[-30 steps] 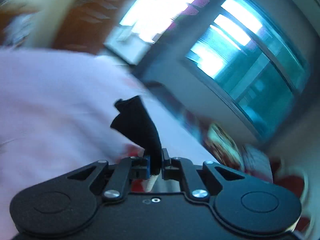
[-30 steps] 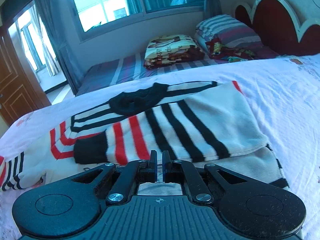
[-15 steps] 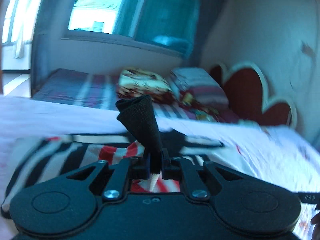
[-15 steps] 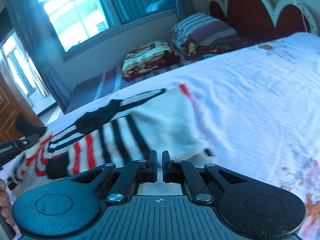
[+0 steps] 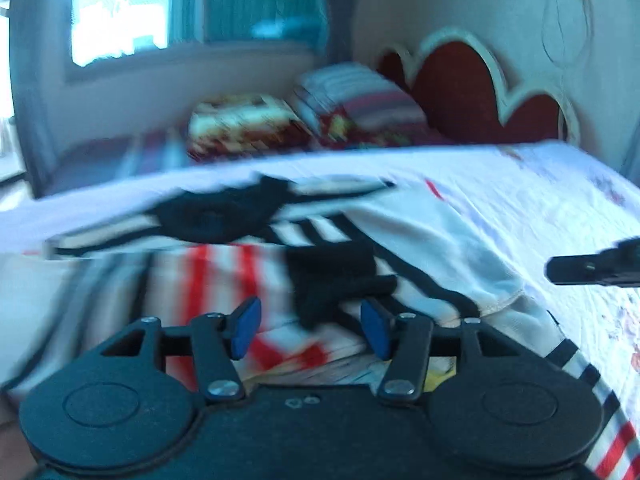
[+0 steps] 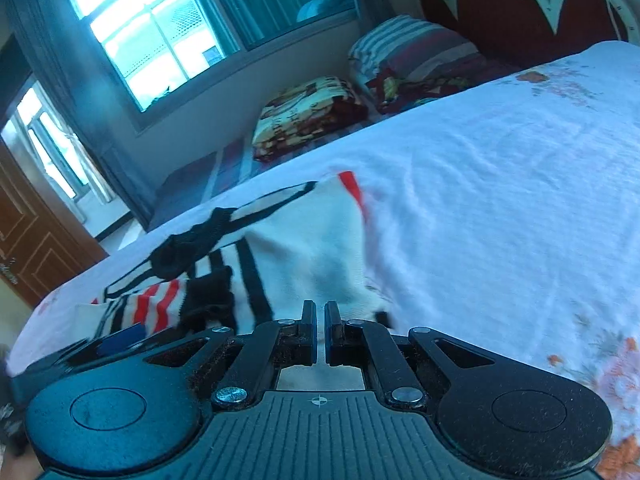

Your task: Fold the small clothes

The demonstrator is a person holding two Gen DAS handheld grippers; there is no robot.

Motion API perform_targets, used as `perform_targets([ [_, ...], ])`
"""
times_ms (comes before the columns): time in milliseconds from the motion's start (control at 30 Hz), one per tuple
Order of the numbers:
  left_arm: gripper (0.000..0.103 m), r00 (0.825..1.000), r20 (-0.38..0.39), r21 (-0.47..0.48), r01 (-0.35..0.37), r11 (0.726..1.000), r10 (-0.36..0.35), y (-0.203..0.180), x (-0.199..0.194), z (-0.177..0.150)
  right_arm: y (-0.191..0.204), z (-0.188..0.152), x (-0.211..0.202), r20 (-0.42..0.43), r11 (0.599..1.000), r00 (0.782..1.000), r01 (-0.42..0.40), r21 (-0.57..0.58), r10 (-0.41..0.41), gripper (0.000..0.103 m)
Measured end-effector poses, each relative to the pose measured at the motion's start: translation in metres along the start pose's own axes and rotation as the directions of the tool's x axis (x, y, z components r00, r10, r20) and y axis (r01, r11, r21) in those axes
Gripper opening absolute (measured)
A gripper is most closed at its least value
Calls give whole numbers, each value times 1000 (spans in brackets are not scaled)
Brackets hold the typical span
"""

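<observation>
Before, the left hand-held gripper (image 5: 308,326) pinched the black cuff (image 5: 334,280) up in the air. Now its jaws are wide apart, and the cuff lies loose on the striped sweater (image 5: 420,236), just past the blue pads (image 5: 245,326). The sleeve looks folded in across the sweater, which lies flat on the bed (image 6: 500,184). The right hand-held gripper (image 6: 320,330) is clenched with nothing in it, low by the sweater's edge. I think this fold is done.
</observation>
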State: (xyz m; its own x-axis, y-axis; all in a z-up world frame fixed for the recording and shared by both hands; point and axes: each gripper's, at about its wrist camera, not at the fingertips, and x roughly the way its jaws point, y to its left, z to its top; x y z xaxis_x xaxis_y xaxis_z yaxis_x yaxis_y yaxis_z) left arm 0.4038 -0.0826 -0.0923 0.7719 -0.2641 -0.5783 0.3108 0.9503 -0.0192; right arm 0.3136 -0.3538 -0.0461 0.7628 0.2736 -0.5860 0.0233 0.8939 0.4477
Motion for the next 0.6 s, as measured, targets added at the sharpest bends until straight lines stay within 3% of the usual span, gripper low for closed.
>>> perform_targets([
  [100, 53, 993, 20, -55, -119, 991, 120, 41, -40, -15, 16, 0, 18, -22, 999, 999, -47, -17, 47, 4],
  [167, 49, 976, 5, -88, -215, 973, 217, 73, -60, -30, 28, -1, 33, -36, 997, 997, -69, -17, 69, 48],
  [200, 48, 967, -7, -105, -254, 962, 254, 88, -69, -36, 34, -3, 39, -23, 997, 997, -77, -18, 76, 75],
  [300, 45, 944, -66, -149, -329, 933, 322, 128, -81, -50, 50, -7, 53, -21, 992, 992, -125, -22, 124, 76],
  [400, 41, 938, -93, -156, -346, 925, 335, 147, -82, -54, 54, -10, 67, -46, 987, 987, -153, 54, 155, 74],
  [500, 41, 941, -84, -144, -337, 931, 327, 153, -78, -50, 50, -9, 84, -83, 972, 979, -173, 158, 188, 65],
  [600, 38, 945, -87, -147, -326, 934, 317, 159, -69, -49, 48, -6, 96, -102, 961, 975, -171, 219, 197, 49],
])
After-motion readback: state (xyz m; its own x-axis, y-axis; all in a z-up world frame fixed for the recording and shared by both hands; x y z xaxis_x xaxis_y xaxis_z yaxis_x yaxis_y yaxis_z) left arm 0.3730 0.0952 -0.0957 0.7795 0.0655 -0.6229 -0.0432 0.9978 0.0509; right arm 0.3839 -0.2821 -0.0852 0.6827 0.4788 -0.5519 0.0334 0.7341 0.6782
